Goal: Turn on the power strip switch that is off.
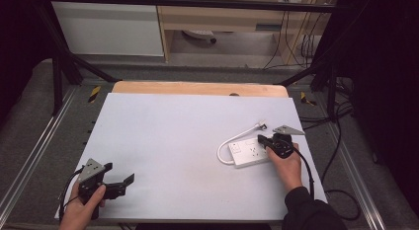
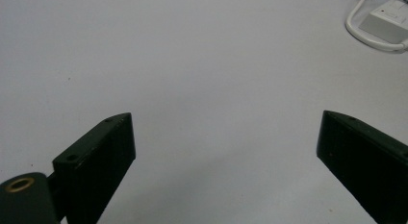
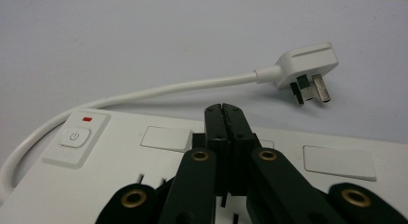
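White moulded plastic forms the power strip (image 1: 248, 152), which lies flat on the pale table surface (image 1: 173, 141) at the right side, roughly midway between the near and far edges. Its cable (image 1: 232, 141) loops out from the left end and runs toward the far side, ending in a three-pin plug (image 3: 308, 70) that rests on the table just beyond the strip.

The right gripper (image 1: 264, 141) sits over the top face of the strip. In the right gripper view its jaws are pressed together with no gap and nothing between them, tips just above or on the socket face; contact cannot be confirmed. The left gripper (image 1: 121, 183) rests at the near left corner, well apart from the strip, jaws spread wide over bare table.

Handling judgement: the strip body is rigid, light and smooth, so it is likely to slide on the table if pushed from one side. Grip across the narrow width of the body, or steady it from above. The cable is flexible and will trail. The plug is small and hard; grip its body, not the pins.

Limits of view: the near part of the strip is covered by the right gripper. The socket holes are largely hidden. The power button (image 3: 74, 136) shows a red mark above it; its state cannot be determined.
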Action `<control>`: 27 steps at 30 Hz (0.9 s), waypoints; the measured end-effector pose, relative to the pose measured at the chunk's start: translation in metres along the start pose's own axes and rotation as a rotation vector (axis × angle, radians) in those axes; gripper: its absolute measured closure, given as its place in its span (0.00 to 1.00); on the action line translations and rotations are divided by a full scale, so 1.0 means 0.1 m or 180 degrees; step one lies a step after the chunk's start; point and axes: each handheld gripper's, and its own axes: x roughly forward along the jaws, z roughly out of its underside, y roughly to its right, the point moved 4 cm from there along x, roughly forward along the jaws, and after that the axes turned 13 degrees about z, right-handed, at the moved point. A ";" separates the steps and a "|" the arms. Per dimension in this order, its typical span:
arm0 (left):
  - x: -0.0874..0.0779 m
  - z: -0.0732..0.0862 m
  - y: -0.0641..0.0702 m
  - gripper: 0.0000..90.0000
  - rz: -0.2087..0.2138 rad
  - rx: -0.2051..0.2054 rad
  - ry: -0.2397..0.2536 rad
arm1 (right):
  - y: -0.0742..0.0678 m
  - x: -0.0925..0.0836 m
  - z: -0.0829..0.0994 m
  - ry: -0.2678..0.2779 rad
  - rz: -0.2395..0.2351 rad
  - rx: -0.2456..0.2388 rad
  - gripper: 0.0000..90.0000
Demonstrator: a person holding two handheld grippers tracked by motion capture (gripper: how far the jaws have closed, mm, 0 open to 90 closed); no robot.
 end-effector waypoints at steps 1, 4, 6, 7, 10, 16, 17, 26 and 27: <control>0.00 0.00 0.00 0.07 0.0000 0.0000 0.0000 | 0.00 0.00 0.00 -0.0001 0.0001 -0.0001 1.00; 0.00 0.00 0.00 0.07 -0.0004 -0.0001 0.0006 | 0.00 0.00 0.00 0.0001 0.0001 -0.0008 1.00; 0.00 0.00 0.00 0.07 -0.0003 -0.0001 0.0007 | 0.00 0.00 0.00 0.0000 0.0002 -0.0006 1.00; 0.00 0.00 0.00 0.07 -0.0003 0.0000 0.0005 | 0.00 0.00 0.00 -0.0005 0.0001 -0.0004 1.00; 0.00 0.00 0.00 0.07 -0.0002 0.0000 0.0007 | -0.01 0.01 0.01 -0.0026 0.0004 -0.0041 1.00; 0.00 0.00 0.00 0.07 -0.0002 -0.0001 0.0003 | -0.01 0.01 0.01 -0.0025 -0.0012 -0.0021 1.00; 0.00 0.00 0.00 0.07 -0.0001 -0.0002 0.0004 | -0.01 0.01 0.01 -0.0024 -0.0009 -0.0027 1.00; -0.01 0.00 -0.01 0.07 0.0000 0.0000 0.0006 | 0.00 0.02 0.01 -0.0028 -0.0015 0.0008 1.00; -0.01 0.00 -0.01 0.07 0.0000 0.0000 0.0006 | 0.00 0.02 0.01 -0.0028 -0.0015 0.0008 1.00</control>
